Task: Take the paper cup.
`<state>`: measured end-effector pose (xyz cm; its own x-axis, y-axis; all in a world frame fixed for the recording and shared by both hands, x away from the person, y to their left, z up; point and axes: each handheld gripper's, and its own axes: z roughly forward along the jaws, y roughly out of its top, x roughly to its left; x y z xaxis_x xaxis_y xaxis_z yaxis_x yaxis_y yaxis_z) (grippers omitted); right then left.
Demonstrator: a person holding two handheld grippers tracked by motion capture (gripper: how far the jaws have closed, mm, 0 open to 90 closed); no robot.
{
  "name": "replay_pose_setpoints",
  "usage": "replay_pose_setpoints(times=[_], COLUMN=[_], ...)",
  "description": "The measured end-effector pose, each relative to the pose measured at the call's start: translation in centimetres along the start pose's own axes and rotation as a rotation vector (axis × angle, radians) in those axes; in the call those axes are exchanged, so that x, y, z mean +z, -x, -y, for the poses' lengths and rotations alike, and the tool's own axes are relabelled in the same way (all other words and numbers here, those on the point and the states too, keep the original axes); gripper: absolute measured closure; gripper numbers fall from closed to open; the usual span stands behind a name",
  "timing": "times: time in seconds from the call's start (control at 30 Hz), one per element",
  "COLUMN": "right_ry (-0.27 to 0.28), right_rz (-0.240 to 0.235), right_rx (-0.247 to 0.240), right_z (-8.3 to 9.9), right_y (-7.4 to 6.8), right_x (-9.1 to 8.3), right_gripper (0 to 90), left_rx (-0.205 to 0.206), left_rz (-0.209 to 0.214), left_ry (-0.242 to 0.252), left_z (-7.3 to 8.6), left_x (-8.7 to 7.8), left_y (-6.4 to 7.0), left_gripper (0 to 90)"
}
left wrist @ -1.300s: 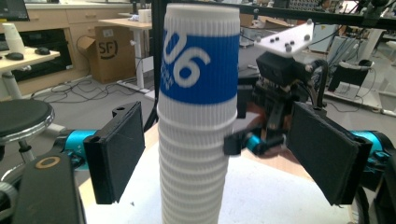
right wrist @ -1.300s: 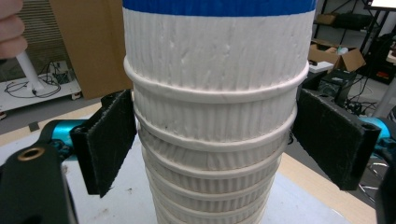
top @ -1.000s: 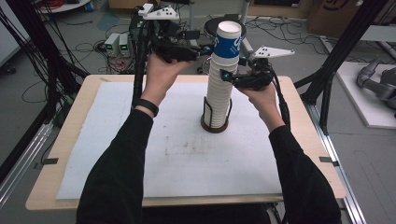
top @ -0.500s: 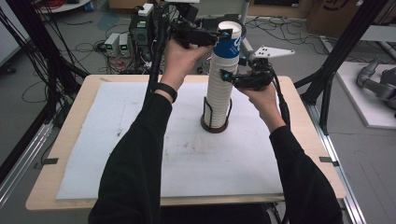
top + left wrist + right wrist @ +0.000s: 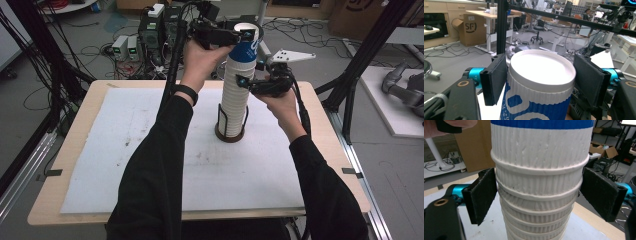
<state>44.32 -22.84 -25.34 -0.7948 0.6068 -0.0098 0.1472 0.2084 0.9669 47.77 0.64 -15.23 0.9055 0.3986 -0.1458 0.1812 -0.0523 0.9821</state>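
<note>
White-covered table [image 5: 125, 150] amid lab clutter; tall stack of ribbed cups [image 5: 235, 95] upright in dark holder [image 5: 231, 134] at frame centre. Left gripper [image 5: 235, 36] straddling blue top cup [image 5: 246, 47], jaws wide. Right gripper [image 5: 250, 85] flanking mid-stack, spread, not pressing.

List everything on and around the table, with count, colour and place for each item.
cup stack: one tall stack, white ribbed cups, standing in the holder at the mat's middle
top cup: one, blue and white, at the stack's top
holder: one, dark wire, round base, on the mat
mat: one, white, scuffed, covering the table
table: one, light wood
power units: about two, pale, on the floor beyond the table
left gripper: black, jaws either side of the top cup, small gaps showing
right gripper: black, jaws open either side of the stack lower down
sleeves: two, black
</note>
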Motion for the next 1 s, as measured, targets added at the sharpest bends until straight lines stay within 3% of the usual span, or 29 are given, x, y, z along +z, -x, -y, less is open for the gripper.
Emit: replay_pose_setpoints(times=[0.37,1.0], right_ry=[0.003,-0.001], right_rz=[0.0,0.004], right_rx=[0.005,0.005], right_z=[0.0,0.0], right_y=[-0.1,-0.1], right_x=[0.1,0.0], right_gripper=[14.8,14.8], left_rx=[0.035,0.093], left_rz=[-0.01,-0.011], left_ry=[0.015,0.157], left_z=[-0.7,-5.1], left_x=[-0.3,-2.7], left_y=[0.3,2.0], left_gripper=[29.9,30.1])
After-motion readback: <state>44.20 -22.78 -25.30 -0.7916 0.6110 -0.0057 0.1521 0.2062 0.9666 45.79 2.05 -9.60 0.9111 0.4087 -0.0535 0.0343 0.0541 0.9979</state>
